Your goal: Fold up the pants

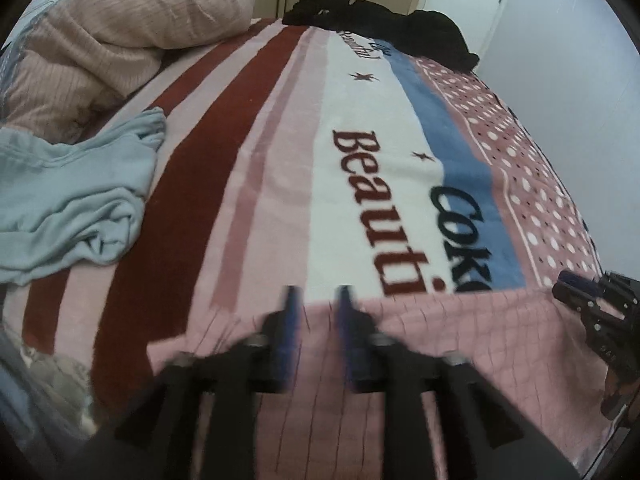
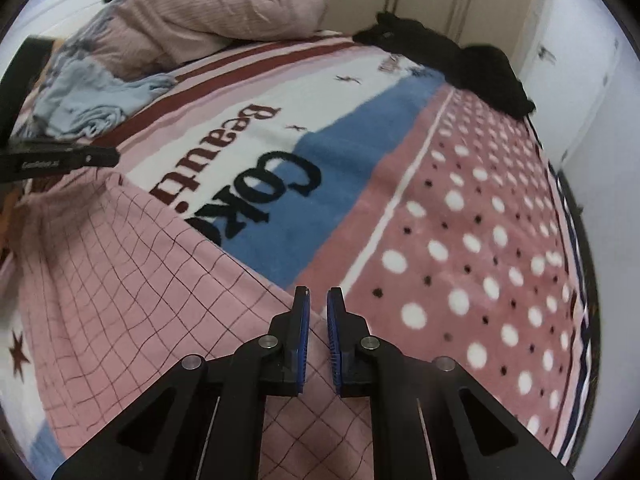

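The pink checked pants point(image 1: 460, 344) lie flat on the bed blanket point(image 1: 360, 128), near its front edge; they also show in the right wrist view point(image 2: 132, 280). My left gripper point(image 1: 318, 294) hovers over the pants' far edge, its jaws a narrow gap apart, holding nothing that I can see; the view is blurred. My right gripper point(image 2: 318, 294) is over the pants' right corner, jaws a narrow gap apart and empty. It shows at the right in the left wrist view point(image 1: 576, 288).
A light blue garment point(image 1: 68, 196) lies crumpled at the left of the bed. A beige duvet point(image 1: 132, 28) is piled at the far left. Black clothes point(image 1: 380, 20) lie at the far end. A white wall point(image 1: 560, 80) runs along the bed's right side.
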Available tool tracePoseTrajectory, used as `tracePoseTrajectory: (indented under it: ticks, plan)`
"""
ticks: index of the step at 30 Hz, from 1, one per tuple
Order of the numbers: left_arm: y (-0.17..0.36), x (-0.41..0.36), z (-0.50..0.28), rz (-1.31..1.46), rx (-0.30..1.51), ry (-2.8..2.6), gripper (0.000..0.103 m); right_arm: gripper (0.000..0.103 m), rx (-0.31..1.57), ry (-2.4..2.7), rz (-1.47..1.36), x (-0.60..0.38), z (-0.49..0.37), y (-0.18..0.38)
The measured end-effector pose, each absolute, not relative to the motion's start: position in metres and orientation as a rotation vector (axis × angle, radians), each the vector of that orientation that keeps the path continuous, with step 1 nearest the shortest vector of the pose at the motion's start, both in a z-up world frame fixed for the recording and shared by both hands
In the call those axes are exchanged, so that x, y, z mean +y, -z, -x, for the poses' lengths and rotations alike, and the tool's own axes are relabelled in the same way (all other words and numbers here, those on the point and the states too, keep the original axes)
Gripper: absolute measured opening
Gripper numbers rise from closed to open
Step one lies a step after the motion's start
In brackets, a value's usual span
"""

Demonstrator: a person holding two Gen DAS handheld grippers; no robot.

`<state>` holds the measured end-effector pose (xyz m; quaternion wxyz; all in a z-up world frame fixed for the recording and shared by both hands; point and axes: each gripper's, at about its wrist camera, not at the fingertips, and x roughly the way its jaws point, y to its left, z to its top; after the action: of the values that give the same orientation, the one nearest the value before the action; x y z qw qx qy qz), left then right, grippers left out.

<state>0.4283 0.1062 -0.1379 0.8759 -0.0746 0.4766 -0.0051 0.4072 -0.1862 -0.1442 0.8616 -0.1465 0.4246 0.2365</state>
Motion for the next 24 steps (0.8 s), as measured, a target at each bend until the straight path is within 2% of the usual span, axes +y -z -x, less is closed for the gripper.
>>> tracePoseTrajectory:
  ticks: [1, 2, 3, 5, 7, 11, 18, 24]
  plan:
    - [0.134, 0.103, -0.422, 0.140, 0.978, 0.010, 0.058, 0.027, 0.881, -0.501, 0.278, -0.194, -0.403, 0.138]
    - [0.127, 0.099, -0.413, 0.120, 0.953, 0.008, 0.061, 0.035, 0.866, -0.505, 0.239, -0.205, -0.395, 0.130]
    - [0.121, 0.095, -0.404, 0.104, 0.934, 0.013, 0.064, 0.038, 0.856, -0.506, 0.201, -0.218, -0.386, 0.122]
    - [0.106, 0.082, -0.382, 0.101, 0.907, 0.065, 0.067, 0.060, 0.845, -0.494, 0.117, -0.253, -0.364, 0.105]
    - [0.094, 0.068, -0.365, 0.109, 0.865, 0.105, 0.081, 0.067, 0.833, -0.468, 0.012, -0.302, -0.332, 0.094]
    - [0.074, 0.032, -0.334, 0.105, 0.785, 0.194, 0.085, 0.081, 0.840, -0.366, -0.193, -0.405, -0.269, 0.096]
    - [0.070, -0.031, -0.304, 0.077, 0.763, 0.298, 0.085, 0.084, 0.825, -0.157, -0.681, -0.586, -0.160, 0.155]
    - [0.081, -0.079, -0.298, 0.022, 0.786, 0.320, 0.085, 0.086, 0.827, -0.212, -0.998, -0.638, -0.136, 0.224]
